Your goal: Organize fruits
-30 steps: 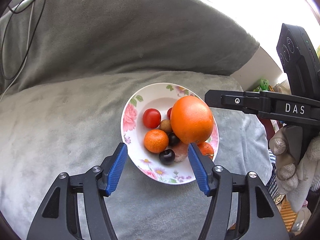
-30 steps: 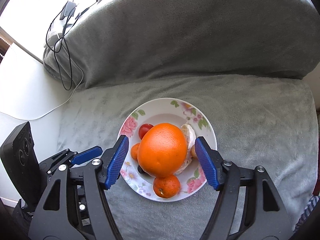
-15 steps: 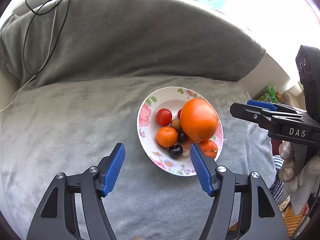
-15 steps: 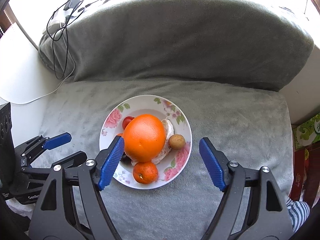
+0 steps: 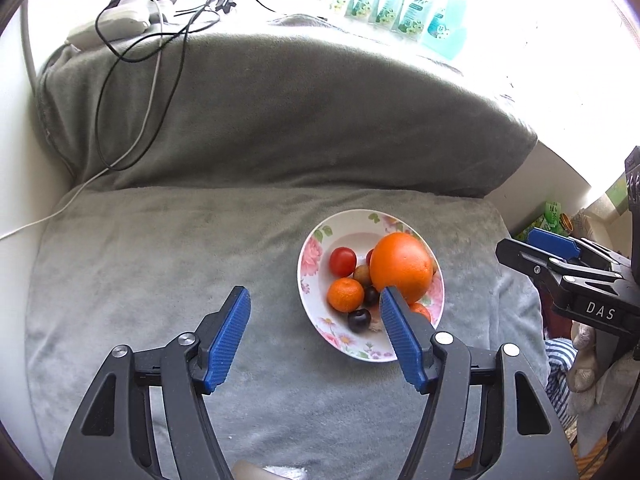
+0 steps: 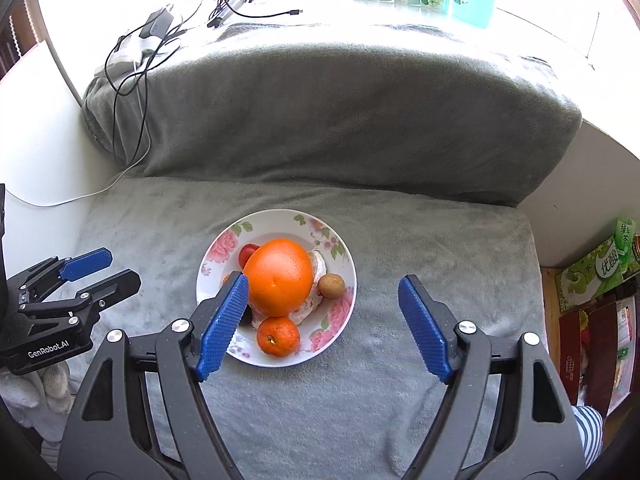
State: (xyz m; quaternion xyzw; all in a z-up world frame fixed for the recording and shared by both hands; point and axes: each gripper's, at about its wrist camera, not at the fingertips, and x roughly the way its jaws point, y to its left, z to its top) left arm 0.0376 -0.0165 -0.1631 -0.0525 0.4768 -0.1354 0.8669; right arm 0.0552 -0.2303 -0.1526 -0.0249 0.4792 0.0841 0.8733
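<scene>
Both tongs stand wide with nothing between the pads: my left gripper [image 5: 314, 334] and right gripper [image 6: 322, 322] hover over the grey plush blanket [image 6: 420, 240], jaws having just opened further. White floral ceramic plate [image 6: 344, 256] holds the large round orange [image 6: 279, 277], small mandarin [image 6: 278, 336], red tomato [image 5: 343, 261] and dark cherry [image 5: 359, 319]. Black cables [image 5: 132, 40] lie beyond. Compared with a second ago, the plate looks smaller and farther off.

Glossy ceramic plate [image 6: 344, 252]; matt plush grey blanket [image 6: 420, 264].
</scene>
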